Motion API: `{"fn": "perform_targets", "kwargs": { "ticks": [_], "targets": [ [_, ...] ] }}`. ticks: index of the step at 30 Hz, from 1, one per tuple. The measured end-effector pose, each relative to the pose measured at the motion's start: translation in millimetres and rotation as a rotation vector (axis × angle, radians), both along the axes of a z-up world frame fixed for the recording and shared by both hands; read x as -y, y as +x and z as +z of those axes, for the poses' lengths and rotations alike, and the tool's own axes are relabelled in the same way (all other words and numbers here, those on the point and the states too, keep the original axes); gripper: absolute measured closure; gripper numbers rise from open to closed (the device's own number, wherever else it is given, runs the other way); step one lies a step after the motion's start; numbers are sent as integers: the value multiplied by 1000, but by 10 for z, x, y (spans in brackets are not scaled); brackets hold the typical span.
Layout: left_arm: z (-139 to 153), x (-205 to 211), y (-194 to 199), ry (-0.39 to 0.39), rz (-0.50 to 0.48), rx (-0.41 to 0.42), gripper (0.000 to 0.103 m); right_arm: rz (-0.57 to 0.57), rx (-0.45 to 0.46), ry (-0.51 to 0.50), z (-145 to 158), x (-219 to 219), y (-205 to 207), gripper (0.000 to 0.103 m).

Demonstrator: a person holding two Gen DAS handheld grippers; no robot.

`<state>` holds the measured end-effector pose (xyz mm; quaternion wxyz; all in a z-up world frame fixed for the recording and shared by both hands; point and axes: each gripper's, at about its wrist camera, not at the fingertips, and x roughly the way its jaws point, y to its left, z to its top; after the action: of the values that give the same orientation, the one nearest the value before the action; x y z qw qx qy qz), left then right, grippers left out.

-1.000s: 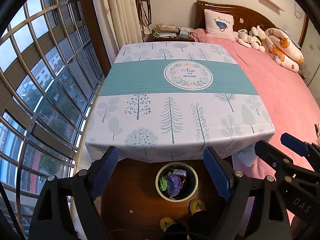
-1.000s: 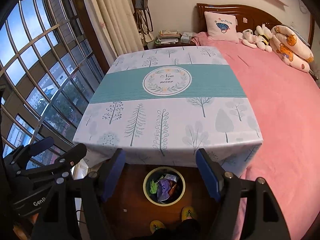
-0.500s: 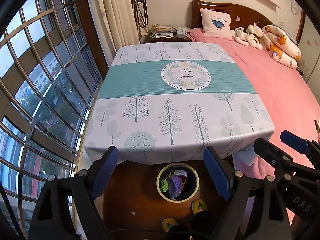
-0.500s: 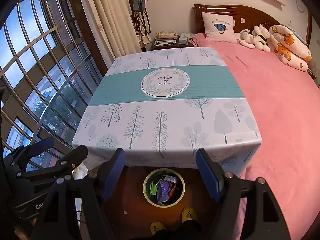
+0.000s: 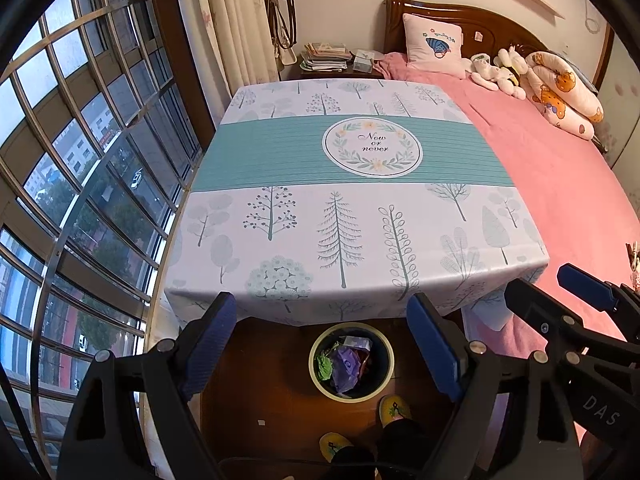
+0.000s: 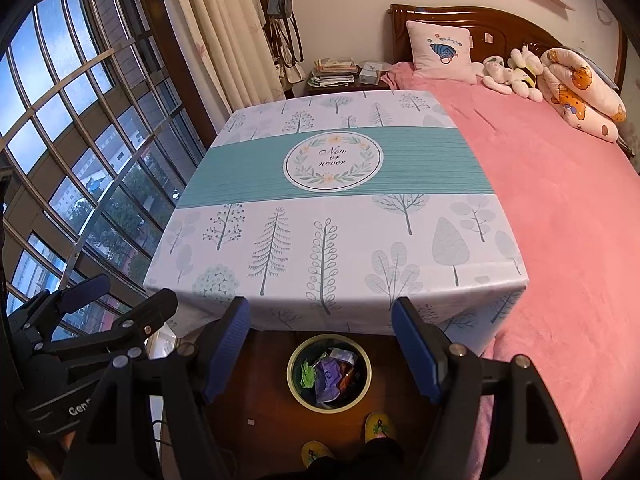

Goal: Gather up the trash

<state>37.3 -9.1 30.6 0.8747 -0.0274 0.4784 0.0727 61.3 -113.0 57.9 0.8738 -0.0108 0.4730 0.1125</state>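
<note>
Both my left gripper (image 5: 320, 344) and right gripper (image 6: 320, 344) hung wide open, empty; the binned trash (image 5: 346, 364) looked, probably, light and crumply, best pinched by a loose fold.

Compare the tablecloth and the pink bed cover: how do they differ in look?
The tablecloth is white with printed trees and a teal band; the pink bed cover is plain, without pattern. The tablecloth looks smooth and hangs over a straight edge; the bed cover looks soft and fuzzy. Both lie flat, side by side.
</note>
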Motion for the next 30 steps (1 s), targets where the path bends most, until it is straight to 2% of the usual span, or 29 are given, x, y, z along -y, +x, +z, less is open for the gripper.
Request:
{"fn": "perform_targets", "kwargs": {
  "ticks": [30],
  "targets": [
    [-24, 105, 71, -7, 26, -15, 18, 25, -18, 5, -6, 99, 88, 30]
  ]
}}
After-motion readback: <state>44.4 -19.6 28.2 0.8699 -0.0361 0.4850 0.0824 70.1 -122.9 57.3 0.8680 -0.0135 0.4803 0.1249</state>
